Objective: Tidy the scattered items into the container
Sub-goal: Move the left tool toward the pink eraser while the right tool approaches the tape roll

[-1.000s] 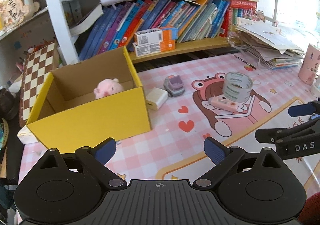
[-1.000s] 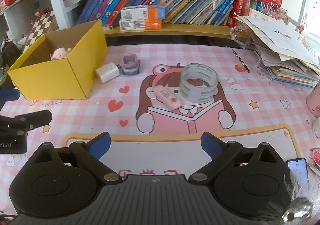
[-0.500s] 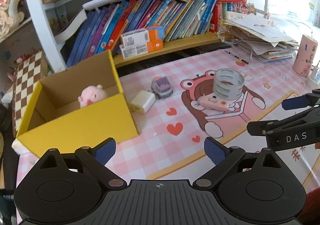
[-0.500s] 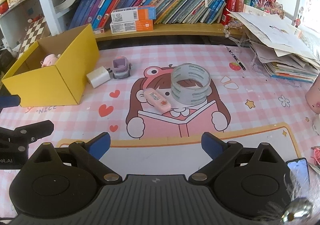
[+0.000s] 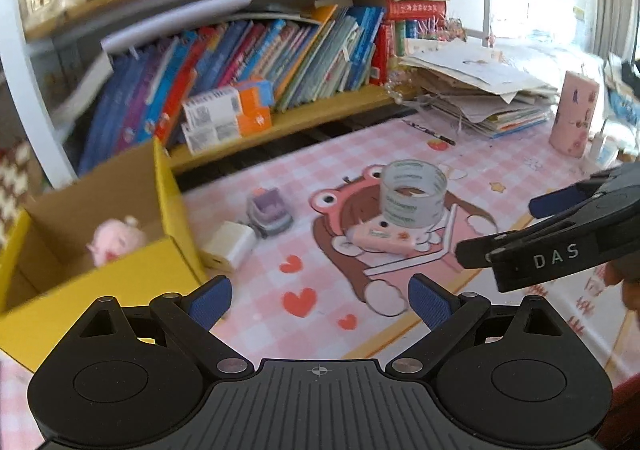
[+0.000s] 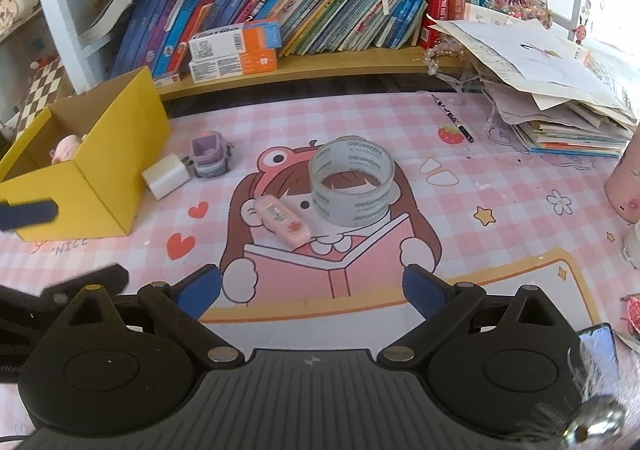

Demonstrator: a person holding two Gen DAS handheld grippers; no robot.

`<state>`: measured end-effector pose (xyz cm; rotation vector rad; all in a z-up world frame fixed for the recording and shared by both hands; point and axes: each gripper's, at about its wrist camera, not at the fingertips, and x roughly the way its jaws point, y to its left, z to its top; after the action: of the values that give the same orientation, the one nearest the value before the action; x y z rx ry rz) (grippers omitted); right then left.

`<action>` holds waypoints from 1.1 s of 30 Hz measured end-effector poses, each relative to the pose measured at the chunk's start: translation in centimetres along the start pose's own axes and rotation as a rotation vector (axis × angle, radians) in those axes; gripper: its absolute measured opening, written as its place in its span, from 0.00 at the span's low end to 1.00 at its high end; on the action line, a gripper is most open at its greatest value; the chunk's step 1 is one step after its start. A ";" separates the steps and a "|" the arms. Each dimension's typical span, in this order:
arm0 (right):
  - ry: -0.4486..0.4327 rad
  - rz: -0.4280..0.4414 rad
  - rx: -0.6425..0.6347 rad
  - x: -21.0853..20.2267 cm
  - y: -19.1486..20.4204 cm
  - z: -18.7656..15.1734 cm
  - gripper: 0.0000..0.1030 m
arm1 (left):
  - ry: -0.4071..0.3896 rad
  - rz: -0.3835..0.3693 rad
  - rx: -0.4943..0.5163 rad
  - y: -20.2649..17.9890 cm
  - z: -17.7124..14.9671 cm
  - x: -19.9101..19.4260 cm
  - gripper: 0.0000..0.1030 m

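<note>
My right hand-held gripper point(image 6: 312, 290), spread and empty, faces the pink eraser point(image 6: 283, 217) lying diagonally just left of the tape roll point(image 6: 352, 185).

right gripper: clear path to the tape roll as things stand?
Probably yes. The right gripper is open and empty, the tape roll lies straight ahead, and only the pink eraser touches its left side.

left gripper point(image 5: 319, 300): chunky black plastic, blue pads, silver screws, ribbed top | right gripper point(image 6: 312, 288): same build, white "DAS" lettering on its side
</note>
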<state>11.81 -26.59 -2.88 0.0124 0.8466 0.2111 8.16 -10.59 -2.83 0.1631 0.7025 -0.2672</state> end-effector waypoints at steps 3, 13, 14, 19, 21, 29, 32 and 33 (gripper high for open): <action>0.009 -0.002 0.009 0.6 -0.4 0.2 0.95 | -0.010 -0.029 -0.046 0.3 0.1 0.4 0.94; 0.043 -0.008 0.014 2.6 -1.1 1.0 0.94 | 0.069 -0.047 -0.016 -0.3 0.7 2.9 0.94; 0.045 -0.010 0.014 2.8 -1.3 1.0 0.94 | 0.077 -0.049 -0.010 -0.4 0.7 3.2 0.94; 0.058 -0.023 0.024 3.7 -2.0 1.4 0.94 | 0.098 -0.063 0.002 -0.8 0.8 4.2 0.94; 0.062 -0.027 0.028 4.0 -2.3 1.5 0.94 | 0.109 -0.068 -0.001 -0.8 0.8 4.6 0.94; 0.079 -0.034 0.047 5.2 -3.1 1.7 0.94 | 0.164 -0.079 -0.004 -1.0 1.0 6.6 0.94; 0.084 -0.036 0.050 5.5 -3.3 1.7 0.94 | 0.177 -0.082 0.011 -1.4 1.1 7.3 0.94; 0.085 -0.037 0.051 5.6 -3.4 1.8 0.94 | 0.183 -0.082 0.019 -1.5 1.1 7.6 0.94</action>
<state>17.35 -28.71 -6.19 0.0354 0.9361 0.1563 13.91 -13.72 -7.04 0.1782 0.8893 -0.3399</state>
